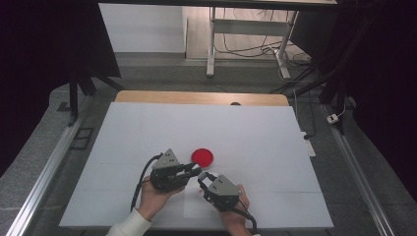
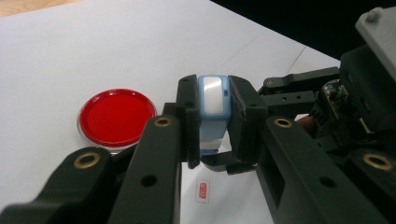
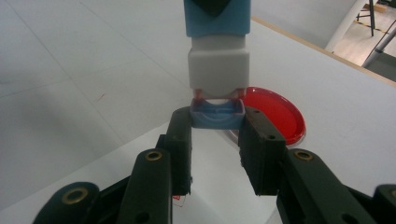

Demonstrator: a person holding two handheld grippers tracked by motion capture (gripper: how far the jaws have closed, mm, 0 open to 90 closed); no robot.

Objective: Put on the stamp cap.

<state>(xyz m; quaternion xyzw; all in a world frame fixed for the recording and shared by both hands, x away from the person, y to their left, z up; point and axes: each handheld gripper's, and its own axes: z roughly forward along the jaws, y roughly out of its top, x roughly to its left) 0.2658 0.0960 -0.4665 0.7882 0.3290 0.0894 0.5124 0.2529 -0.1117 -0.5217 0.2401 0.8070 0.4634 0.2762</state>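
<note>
On the white table (image 1: 147, 128), near the front edge, the left gripper (image 1: 195, 171) is closed tight on a small blue and white stamp (image 2: 213, 100). Just behind it lies a red dish (image 1: 203, 156). The right gripper (image 1: 202, 179) is closed on the stamp's blue cap (image 3: 217, 115), at its lower end. The two grippers meet tip to tip.

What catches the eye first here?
A red disc glows on the white table, just beyond the two grippers. The left gripper clamps a blue and white stamp, while the right gripper grips the blue cap at its end, above the table.
</note>
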